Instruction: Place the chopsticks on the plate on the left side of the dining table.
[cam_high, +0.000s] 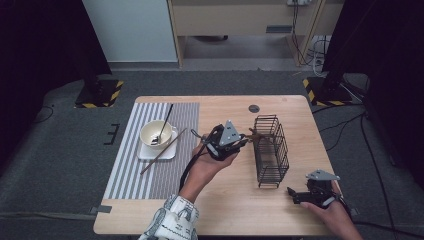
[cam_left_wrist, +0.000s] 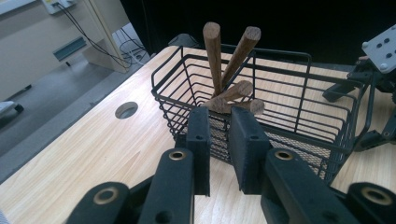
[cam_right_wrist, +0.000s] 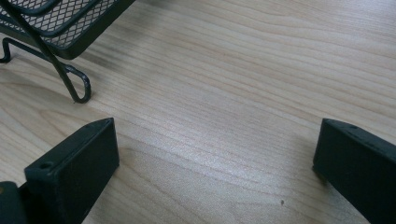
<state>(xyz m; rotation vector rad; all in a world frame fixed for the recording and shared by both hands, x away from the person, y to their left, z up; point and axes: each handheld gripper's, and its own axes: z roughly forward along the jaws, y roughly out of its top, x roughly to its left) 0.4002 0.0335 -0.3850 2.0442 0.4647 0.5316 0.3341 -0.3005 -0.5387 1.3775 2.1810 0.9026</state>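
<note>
- High view, left of frame: a striped placemat (cam_high: 150, 150) lies on the wooden surface (cam_high: 225, 200). On it sits a white square plate (cam_high: 167, 152) with a cream bowl (cam_high: 156, 134) on top; a dark spoon (cam_high: 165, 122) leans in the bowl, handle toward the upper part of the frame.
- One brown wooden stick (cam_high: 162, 151) lies slantwise across the plate's right edge and onto the mat.
- Centre of frame: the left hand-held gripper (cam_high: 240, 142) is raised by a hand in a patterned sleeve, its tip at the left end of the black wire basket (cam_high: 271, 150).
- Left gripper view: the jaws are nearly pressed together, a narrow gap between the pads (cam_left_wrist: 200, 140), nothing seen pinched between them (they stand just in front of the basket's near wall).
- Same view: several wooden sticks (cam_left_wrist: 219, 70) rest inside the basket (cam_left_wrist: 280, 93), two standing up above the rim in the upper middle of the frame, two more lying lower with their round ends facing the camera.
- A round hole (cam_high: 254, 108) in the surface sits above the basket in the high view.
- Lower right of the high view: the right hand-held gripper (cam_high: 292, 194) rests low on the surface, just right of and below the basket, apart from it.
- Right gripper view: its jaws are spread wide, bare wood between them; the basket's mesh floor and a wire foot (cam_right_wrist: 77, 86) show in the upper left.
</note>
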